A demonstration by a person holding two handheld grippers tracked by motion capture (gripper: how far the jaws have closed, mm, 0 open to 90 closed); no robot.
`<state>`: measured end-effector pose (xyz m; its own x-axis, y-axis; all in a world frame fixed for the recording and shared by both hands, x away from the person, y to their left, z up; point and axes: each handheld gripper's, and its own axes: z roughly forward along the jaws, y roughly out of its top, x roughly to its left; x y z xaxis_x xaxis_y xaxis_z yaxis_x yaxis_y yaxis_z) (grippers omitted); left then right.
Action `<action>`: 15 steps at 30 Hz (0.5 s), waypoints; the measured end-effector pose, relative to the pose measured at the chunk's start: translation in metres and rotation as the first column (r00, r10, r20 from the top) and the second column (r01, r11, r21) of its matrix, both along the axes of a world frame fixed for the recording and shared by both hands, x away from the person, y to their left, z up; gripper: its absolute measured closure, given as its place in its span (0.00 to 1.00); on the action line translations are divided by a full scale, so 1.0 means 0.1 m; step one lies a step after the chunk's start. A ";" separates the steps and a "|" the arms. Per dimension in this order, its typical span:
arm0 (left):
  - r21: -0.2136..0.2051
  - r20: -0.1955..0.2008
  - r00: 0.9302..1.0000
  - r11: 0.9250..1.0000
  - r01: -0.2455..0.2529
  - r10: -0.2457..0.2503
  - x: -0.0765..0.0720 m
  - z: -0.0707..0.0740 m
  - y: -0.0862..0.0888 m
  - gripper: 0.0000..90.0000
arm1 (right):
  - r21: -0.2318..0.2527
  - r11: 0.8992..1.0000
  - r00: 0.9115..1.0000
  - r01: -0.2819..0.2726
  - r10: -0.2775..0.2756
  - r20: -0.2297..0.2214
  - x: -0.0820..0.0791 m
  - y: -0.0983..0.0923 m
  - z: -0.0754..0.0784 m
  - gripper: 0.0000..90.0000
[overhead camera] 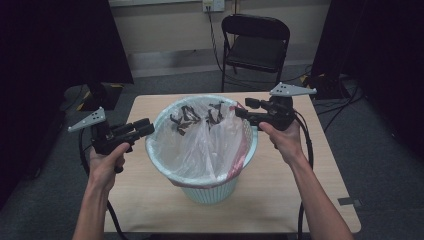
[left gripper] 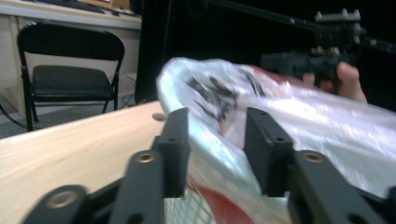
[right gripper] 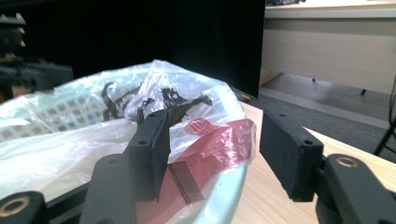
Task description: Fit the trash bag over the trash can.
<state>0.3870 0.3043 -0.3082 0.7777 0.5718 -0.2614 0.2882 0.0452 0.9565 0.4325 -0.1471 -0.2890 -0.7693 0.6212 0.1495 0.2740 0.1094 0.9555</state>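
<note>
The thin clear plastic bag with black print and a red patch [overhead camera: 210,137] sits inside the pale mint latticed plastic waste basket [overhead camera: 200,192], which stands in the middle of the light wooden worktop [overhead camera: 150,200]. Lining the basket looks mostly done: the bag's mouth is spread over the near and left parts of the rim, and its film drapes down the outside at the front. On the right side the work seems unfinished, since the red-printed part of the film bunches loosely at the rim instead of lying folded over it. The left claw [overhead camera: 145,129] is level with the basket's left edge, its jaws apart with the film-covered rim between them; the blur hides whether the pads touch it. The right claw [overhead camera: 243,111] hovers at the right rim, released, jaws wide and gripping nothing. A black folding chair [overhead camera: 255,47] stands behind the worktop.
</note>
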 end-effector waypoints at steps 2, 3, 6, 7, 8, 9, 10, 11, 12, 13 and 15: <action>-0.004 0.003 1.000 1.000 -0.020 0.020 0.08 0.02 -0.02 0.62 | -0.005 1.000 1.000 0.010 -0.010 0.001 -0.01 0.01 0.01 0.49; -0.003 -0.007 1.000 1.000 -0.027 0.027 0.14 0.02 -0.03 0.61 | -0.011 1.000 1.000 0.011 -0.011 -0.001 -0.01 0.01 0.01 0.49; 0.011 -0.031 0.999 0.999 -0.040 0.040 0.31 0.00 -0.09 0.63 | -0.037 0.999 1.000 0.012 -0.012 0.002 0.00 0.02 0.01 0.54; 0.017 -0.038 0.998 0.999 -0.043 0.044 0.34 -0.01 -0.11 0.65 | -0.044 0.999 1.000 0.013 -0.013 0.002 0.00 0.03 0.01 0.56; 0.014 -0.044 0.998 0.999 -0.041 0.042 0.36 -0.03 -0.13 0.67 | -0.052 0.999 1.000 0.011 -0.010 0.004 0.00 0.03 0.01 0.59; 0.022 -0.043 0.998 0.999 -0.035 0.036 0.36 -0.04 -0.14 0.68 | -0.064 0.998 1.000 0.008 -0.008 0.007 0.00 0.04 0.01 0.60; 0.019 -0.037 0.999 1.000 -0.022 0.022 0.35 -0.05 -0.15 0.69 | -0.076 0.997 1.000 0.010 -0.010 0.009 0.00 0.04 0.01 0.62; 0.014 -0.035 0.999 1.000 -0.017 0.018 0.34 -0.06 -0.16 0.70 | -0.090 0.996 1.000 0.017 -0.016 0.013 0.01 0.05 0.01 0.65; 0.019 -0.031 0.999 1.000 -0.018 0.019 0.31 -0.05 -0.16 0.71 | -0.096 0.995 1.000 0.014 -0.013 0.012 0.02 0.05 0.00 0.70; 0.030 -0.030 0.999 0.999 -0.015 0.016 0.29 -0.05 -0.16 0.72 | -0.098 0.995 1.000 0.019 -0.018 0.016 0.03 0.05 0.00 0.74; 0.058 -0.020 0.999 0.998 -0.028 0.029 0.22 -0.02 -0.17 0.72 | -0.099 0.995 0.999 0.030 -0.028 0.028 0.05 0.04 0.00 0.83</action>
